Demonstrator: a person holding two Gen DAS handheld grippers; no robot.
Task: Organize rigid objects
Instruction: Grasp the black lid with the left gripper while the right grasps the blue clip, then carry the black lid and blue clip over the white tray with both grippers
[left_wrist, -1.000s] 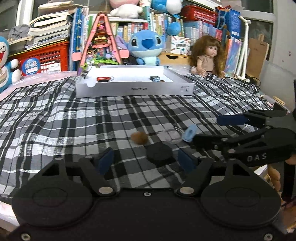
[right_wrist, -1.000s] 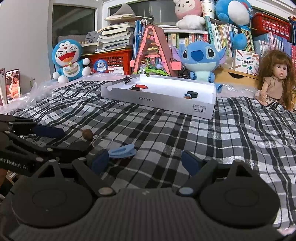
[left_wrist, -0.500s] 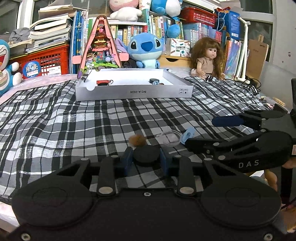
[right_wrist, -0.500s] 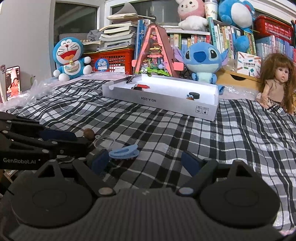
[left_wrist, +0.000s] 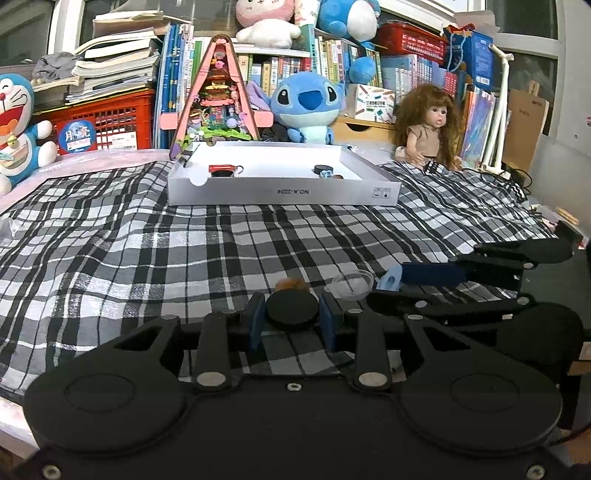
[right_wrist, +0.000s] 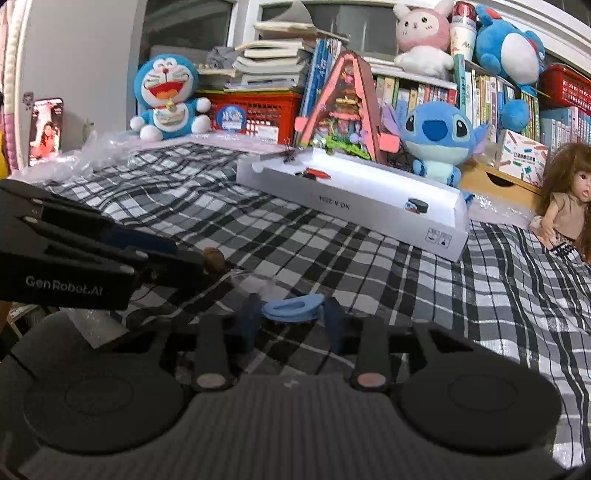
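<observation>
Black disc (left_wrist: 292, 311) clamped in the low-angled left claw (left_wrist: 291, 325) — right claw (right_wrist: 293, 319) closing around blue clip (right_wrist: 293, 308)

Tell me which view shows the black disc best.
The left wrist view: the black disc sits centered and unobstructed between the left hand-held gripper's pads, which press on it. The right wrist view does not show the disc; the left hand-held gripper's fingers cover it there.

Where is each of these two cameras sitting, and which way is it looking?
Left wrist: on the left gripper, looking along its fingers, clamped on a black disc, toward the white box.
Right wrist: on the right gripper, jaws closing around a blue clip; left gripper at left.
Shared: box, plaid cloth, brown ball.
</observation>
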